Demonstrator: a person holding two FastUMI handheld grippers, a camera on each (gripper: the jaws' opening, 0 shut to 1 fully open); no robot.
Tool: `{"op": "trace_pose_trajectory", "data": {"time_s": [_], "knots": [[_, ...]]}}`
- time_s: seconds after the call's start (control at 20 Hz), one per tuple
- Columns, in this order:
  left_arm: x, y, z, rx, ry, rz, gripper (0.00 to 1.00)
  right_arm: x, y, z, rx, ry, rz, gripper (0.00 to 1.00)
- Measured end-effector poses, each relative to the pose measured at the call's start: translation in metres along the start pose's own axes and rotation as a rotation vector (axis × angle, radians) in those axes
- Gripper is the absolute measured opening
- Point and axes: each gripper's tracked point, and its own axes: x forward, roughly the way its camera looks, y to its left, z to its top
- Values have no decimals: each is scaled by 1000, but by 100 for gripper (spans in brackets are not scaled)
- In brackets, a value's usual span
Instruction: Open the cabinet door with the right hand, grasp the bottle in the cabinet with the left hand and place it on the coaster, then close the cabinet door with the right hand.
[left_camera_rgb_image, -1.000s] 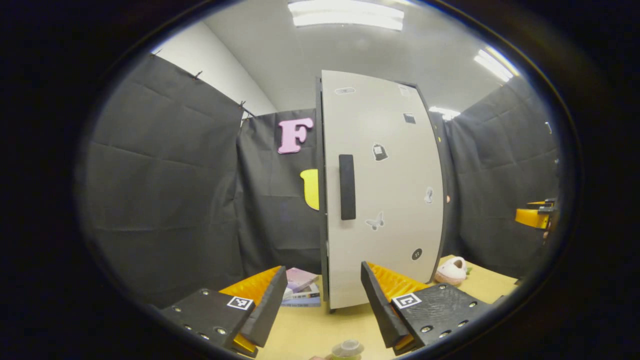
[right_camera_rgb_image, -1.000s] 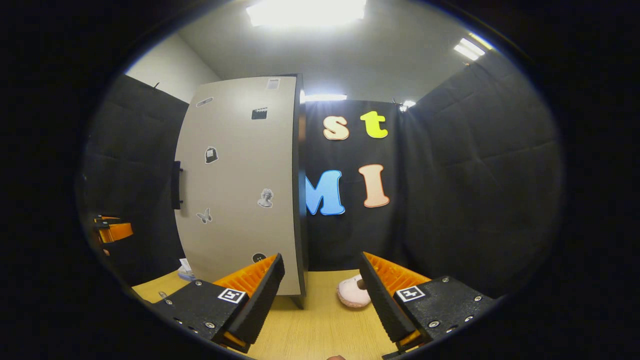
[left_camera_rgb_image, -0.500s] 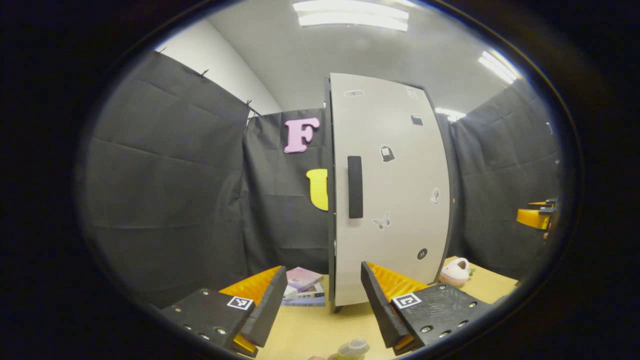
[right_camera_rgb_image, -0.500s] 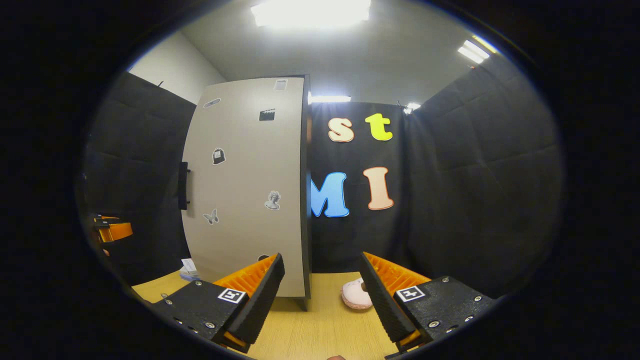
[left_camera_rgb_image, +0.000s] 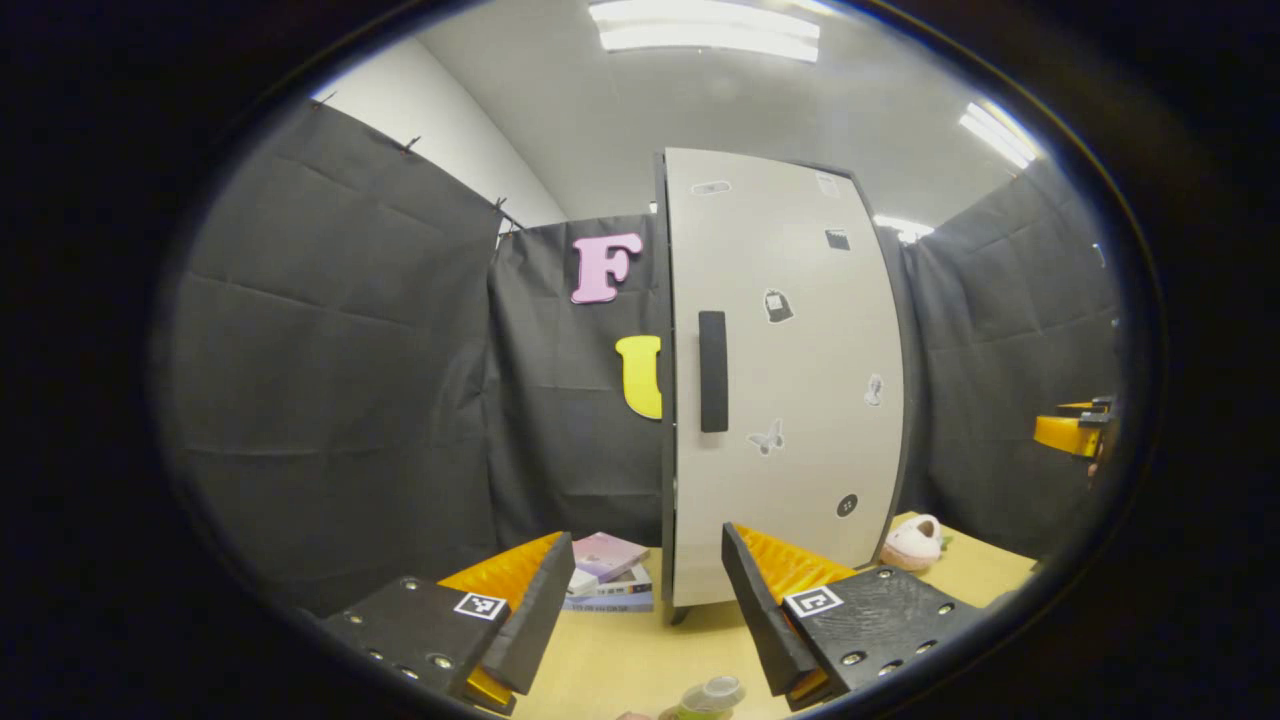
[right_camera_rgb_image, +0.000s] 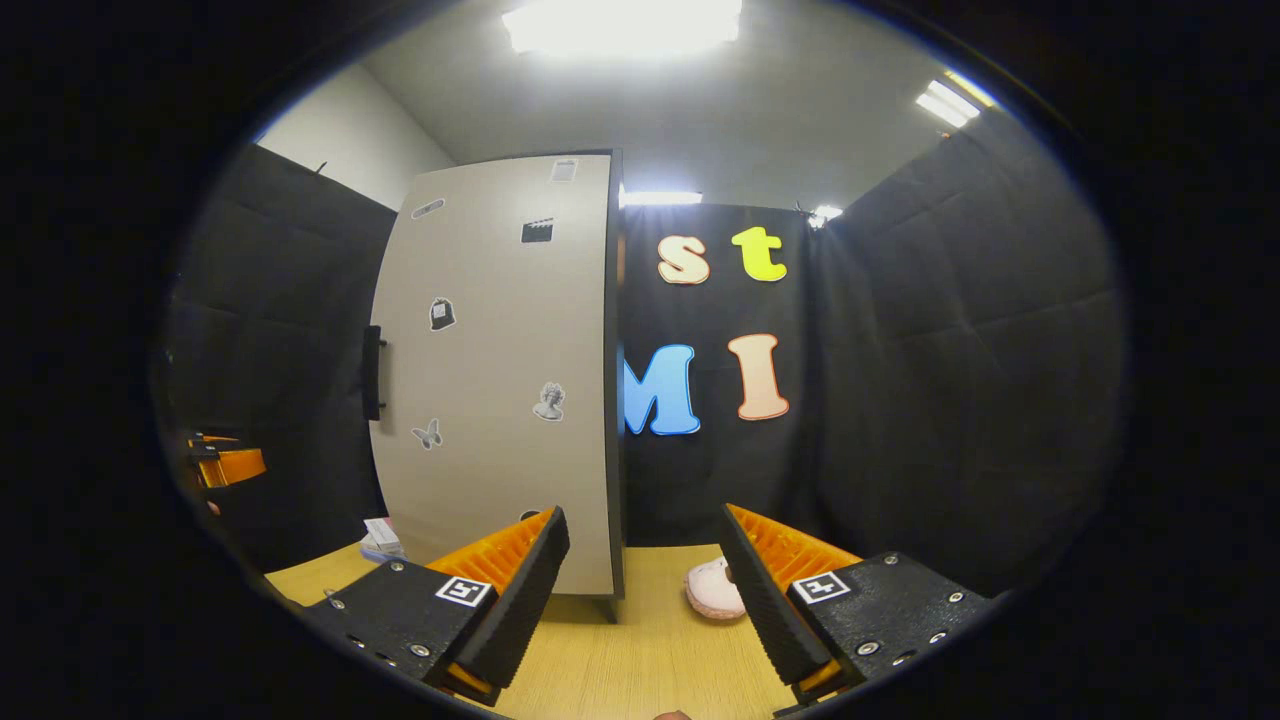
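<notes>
The cabinet door (left_camera_rgb_image: 790, 380) stands closed, so the task is at its first step. The bottle cannot be seen; I judge it is behind this door. The right gripper (right_camera_rgb_image: 640, 585), fingers spread and empty, must next reach the black handle (right_camera_rgb_image: 372, 372) at its 10 o'clock. The left gripper (left_camera_rgb_image: 645, 600) is spread too. The door stickers carry no readable writing.

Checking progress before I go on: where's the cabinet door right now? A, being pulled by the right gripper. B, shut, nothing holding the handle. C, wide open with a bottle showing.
B: the door sits flush, its handle free, and both grippers are open, well short.
</notes>
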Motion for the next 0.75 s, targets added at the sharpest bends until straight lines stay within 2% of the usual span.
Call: {"op": "trace_pose_trajectory", "data": {"time_s": [0.1, 0.25, 0.3, 0.65, 0.75], "knots": [[1, 0, -1, -1, 0, 0, 85, -1, 0, 0, 2, 0, -2, 93], [1, 0, 1, 0, -1, 0, 85, -1, 1, 1, 4, -2, -4, 93], [1, 1, 1, 1, -1, 1, 89, -1, 1, 0, 4, -2, -5, 94], [1, 4, -2, 2, -3, -2, 89, -4, 2, 0, 2, -1, -4, 93], [0, 4, 0, 1, -3, -4, 85, -4, 3, 1, 0, -1, -6, 93]]}}
